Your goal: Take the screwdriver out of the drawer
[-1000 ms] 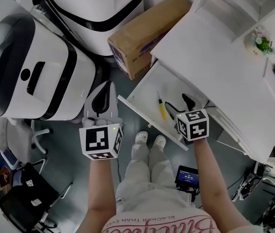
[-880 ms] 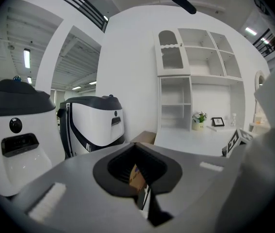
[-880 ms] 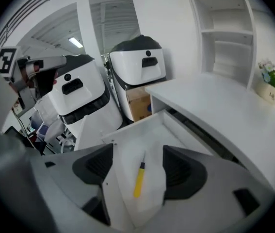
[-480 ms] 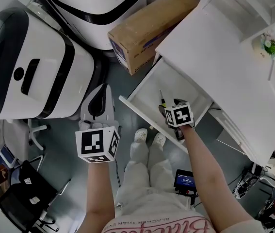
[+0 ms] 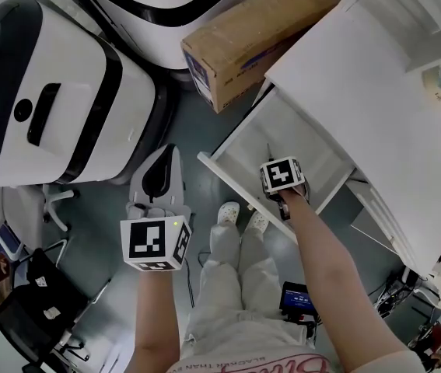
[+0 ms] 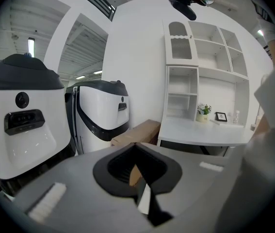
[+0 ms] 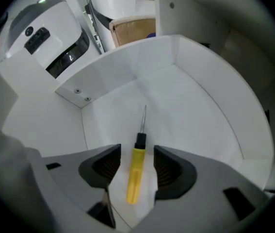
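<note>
A screwdriver (image 7: 134, 181) with a yellow handle and thin metal shaft lies on the floor of the open white drawer (image 7: 195, 101). My right gripper (image 7: 137, 150) points steeply down into the drawer (image 5: 245, 142) and straddles the handle. Its jaws have just been closing, but a gap still shows on each side of the handle, so the pads do not press on it. In the head view the marker cube of the right gripper (image 5: 281, 177) covers the screwdriver. My left gripper (image 5: 166, 154) hangs over the grey floor left of the drawer, its tips together (image 6: 135, 147) and empty.
A cardboard box (image 5: 243, 41) stands on the floor behind the drawer, beside two large white-and-black machines (image 5: 57, 107). The white desk top (image 5: 360, 92) overhangs the drawer's right side. The person's shoes (image 5: 239, 216) are just in front of the drawer's front panel.
My right gripper has dropped from above the drawer's front down into it, over the screwdriver. The left gripper has sunk a little.
</note>
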Demonstrator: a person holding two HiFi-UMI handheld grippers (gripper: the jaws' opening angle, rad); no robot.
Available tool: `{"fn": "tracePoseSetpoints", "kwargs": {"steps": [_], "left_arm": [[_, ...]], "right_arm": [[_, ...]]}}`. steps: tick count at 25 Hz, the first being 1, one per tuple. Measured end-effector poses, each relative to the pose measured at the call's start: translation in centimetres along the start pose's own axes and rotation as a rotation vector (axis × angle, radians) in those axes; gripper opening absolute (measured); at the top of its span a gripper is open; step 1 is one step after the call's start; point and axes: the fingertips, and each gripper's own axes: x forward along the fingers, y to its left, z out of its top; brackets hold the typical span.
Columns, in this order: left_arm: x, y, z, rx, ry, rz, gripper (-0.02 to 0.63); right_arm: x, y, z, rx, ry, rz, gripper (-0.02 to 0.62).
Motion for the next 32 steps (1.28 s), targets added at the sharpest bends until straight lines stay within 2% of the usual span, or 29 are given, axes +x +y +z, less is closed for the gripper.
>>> {"fn": "tracePoseSetpoints", "kwargs": {"steps": [3,7,9,12,21,32], "left_arm": [[-0.1,0.2,-0.6,0.0,0.01,-0.005,0.003],[-0.2,0.3,-1.0,-0.001,0.016,-0.011,0.003],[-0.1,0.2,-1.0,-0.002,0.017,-0.016,0.003],[0.1,0.2,-0.8,0.006,0.016,-0.024,0.003],[-0.3,-0.3,0.0,0.01,0.007,-0.044,0.003],[-1.1,-1.5,4.1,0.013,-0.064,-0.067,0.003]], "right_arm": [[0.7,-0.5,0.2,-0.042,0.03,-0.045,0.204],[1.0,-0.8,0.2,-0.037,0.057,-0.044,0.189],[0.9,-1.3,0.1,-0.023,0.063,-0.05,0.084],[0.7,-1.5,0.1,-0.006,0.061,-0.045,0.083],[-1.6,-0.9,1.5,-0.068,0.025,-0.043,0.081],[-7.7,-0.8,3.1,-0.106,-0.056,-0.055,0.081]]}}
